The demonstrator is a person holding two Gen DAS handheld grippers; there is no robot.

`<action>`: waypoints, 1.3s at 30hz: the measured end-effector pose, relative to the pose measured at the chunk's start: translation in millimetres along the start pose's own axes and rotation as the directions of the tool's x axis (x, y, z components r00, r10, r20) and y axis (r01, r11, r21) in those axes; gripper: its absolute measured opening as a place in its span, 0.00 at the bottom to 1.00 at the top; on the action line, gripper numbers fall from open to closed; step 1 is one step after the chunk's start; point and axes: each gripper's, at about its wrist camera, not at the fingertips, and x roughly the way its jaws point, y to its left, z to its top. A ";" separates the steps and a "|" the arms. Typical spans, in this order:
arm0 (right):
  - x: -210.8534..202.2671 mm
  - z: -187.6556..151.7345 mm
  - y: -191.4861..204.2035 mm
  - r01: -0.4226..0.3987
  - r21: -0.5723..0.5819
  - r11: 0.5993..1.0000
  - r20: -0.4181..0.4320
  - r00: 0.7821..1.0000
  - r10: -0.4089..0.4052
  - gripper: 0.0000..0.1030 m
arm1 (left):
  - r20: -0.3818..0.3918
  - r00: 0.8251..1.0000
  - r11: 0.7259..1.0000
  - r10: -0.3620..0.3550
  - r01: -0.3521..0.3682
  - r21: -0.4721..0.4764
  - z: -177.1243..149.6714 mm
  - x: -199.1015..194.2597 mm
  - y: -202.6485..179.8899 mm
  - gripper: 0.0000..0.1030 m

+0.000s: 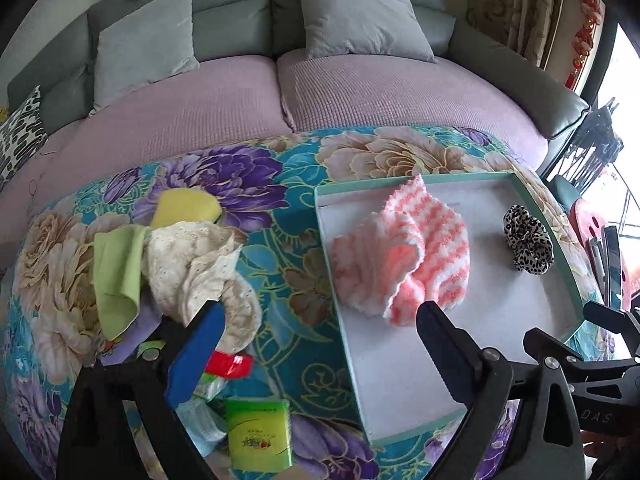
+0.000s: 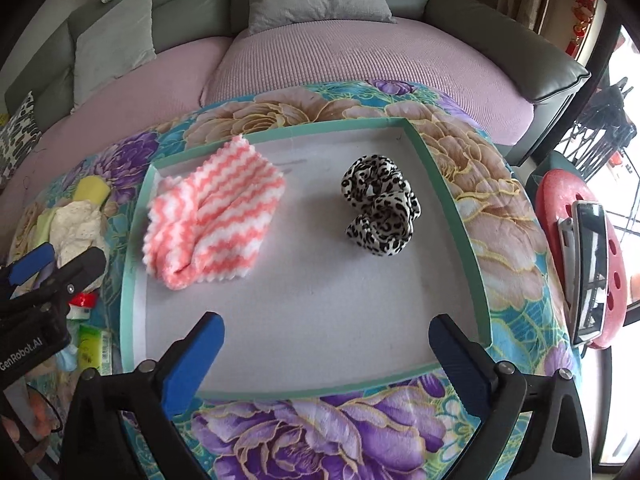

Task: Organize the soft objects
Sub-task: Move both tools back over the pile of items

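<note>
A green-rimmed white tray (image 1: 460, 178) (image 2: 440, 184) lies on the floral cloth. In it lie a pink-and-white striped fuzzy cloth (image 1: 404, 256) (image 2: 212, 216) and a leopard-print scrunchie (image 1: 528, 240) (image 2: 380, 204). Left of the tray is a pile: a cream dotted cloth (image 1: 200, 264) (image 2: 76, 224), a green cloth (image 1: 118, 276) and a yellow sponge (image 1: 186, 206) (image 2: 92, 188). My left gripper (image 1: 320, 320) is open and empty, between the pile and the tray's left edge. My right gripper (image 2: 326, 328) is open and empty over the tray's near part.
Small packets lie near the left gripper: a red one (image 1: 230, 364), a green box (image 1: 260, 436). A sofa with grey cushions (image 1: 360, 16) stands behind the table. A red stool with a phone (image 2: 588, 272) stands to the right.
</note>
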 end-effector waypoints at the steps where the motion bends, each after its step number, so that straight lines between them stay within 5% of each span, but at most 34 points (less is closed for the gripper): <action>1: -2.3 -3.4 4.0 -0.005 -0.008 1.000 -0.005 1.000 0.005 1.00 | -0.006 1.000 1.000 0.010 -0.010 -0.012 -6.8 -4.3 7.1 0.94; 10: -16.8 -37.5 67.7 -0.127 -0.105 0.986 -0.052 0.991 0.122 1.00 | -0.084 0.987 0.988 0.140 -0.145 -0.058 -74.0 -32.3 69.3 0.94; 17: -19.4 -55.5 136.2 -0.220 -0.212 0.952 -0.078 0.975 0.208 1.00 | -0.106 0.973 0.966 0.207 -0.220 -0.139 -95.3 -36.9 117.9 0.94; 29: 1.4 -60.8 193.7 -0.258 -0.275 0.926 -0.093 0.966 0.242 0.99 | -0.185 0.972 0.954 0.148 -0.189 -0.233 -105.2 -10.8 157.2 0.94; 39: 21.1 -68.2 216.5 -0.259 -0.324 0.910 -0.127 0.965 0.229 0.86 | -0.200 0.977 0.968 0.071 -0.116 -0.222 -104.1 10.3 173.9 0.93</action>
